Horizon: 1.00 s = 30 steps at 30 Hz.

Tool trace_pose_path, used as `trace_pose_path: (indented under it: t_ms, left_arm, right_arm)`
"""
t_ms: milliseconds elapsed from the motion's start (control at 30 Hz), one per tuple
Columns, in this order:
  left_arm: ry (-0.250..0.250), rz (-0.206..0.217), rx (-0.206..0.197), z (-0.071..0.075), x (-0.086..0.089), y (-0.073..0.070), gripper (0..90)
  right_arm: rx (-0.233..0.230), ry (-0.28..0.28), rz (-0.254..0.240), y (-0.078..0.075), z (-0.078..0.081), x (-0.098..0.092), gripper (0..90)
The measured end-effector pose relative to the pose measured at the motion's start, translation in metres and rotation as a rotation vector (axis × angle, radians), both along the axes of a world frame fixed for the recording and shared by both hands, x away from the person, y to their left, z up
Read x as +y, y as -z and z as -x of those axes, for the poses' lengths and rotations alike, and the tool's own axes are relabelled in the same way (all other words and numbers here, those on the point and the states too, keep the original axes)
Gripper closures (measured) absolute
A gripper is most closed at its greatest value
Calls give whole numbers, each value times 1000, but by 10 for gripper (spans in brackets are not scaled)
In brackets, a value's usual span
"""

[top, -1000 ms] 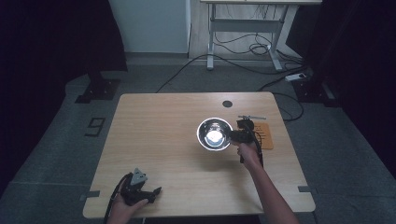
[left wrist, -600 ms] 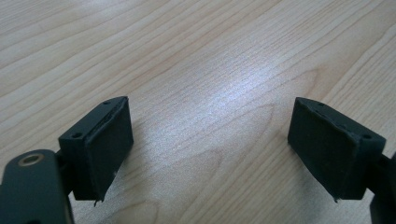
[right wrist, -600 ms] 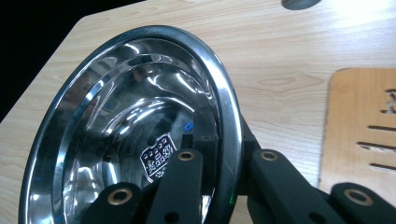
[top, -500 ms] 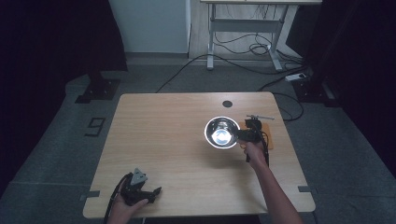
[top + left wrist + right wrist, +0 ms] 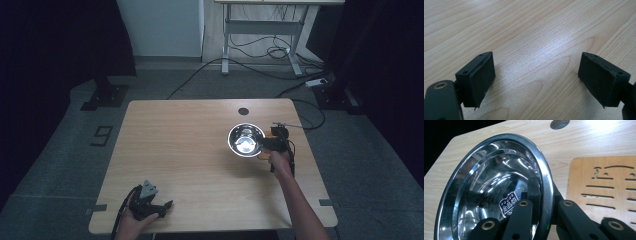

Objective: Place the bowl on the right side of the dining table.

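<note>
There, empty steel bowl [image 5: 491, 185] in right tool [image 5: 544, 195].

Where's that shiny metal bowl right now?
In the high view the bowl is at the table's right side, its rim clamped in the right gripper, just left of a slotted wooden board.

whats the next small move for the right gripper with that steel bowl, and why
Probably carry the steel bowl a little farther over the slotted wooden board and lower it there. The right gripper is clamped on the bowl's rim, one jaw inside and one outside, and the bowl is tilted rather than resting flat. The left gripper sits open over bare table, so it offers no support.
</note>
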<state>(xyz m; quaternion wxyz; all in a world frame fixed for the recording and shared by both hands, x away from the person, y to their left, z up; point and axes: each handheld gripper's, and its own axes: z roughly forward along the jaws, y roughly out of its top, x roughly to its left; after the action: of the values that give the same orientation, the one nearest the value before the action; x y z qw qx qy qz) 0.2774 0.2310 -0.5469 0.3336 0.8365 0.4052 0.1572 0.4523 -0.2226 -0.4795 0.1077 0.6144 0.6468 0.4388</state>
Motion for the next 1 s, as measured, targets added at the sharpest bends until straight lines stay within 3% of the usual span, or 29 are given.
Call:
trace_pose_path:
  t_ms: [1000]
  left_arm:
    - [0,0,0,0,0,0,137]
  right_arm:
    - [11,98,-2,3,-5,-38,861]
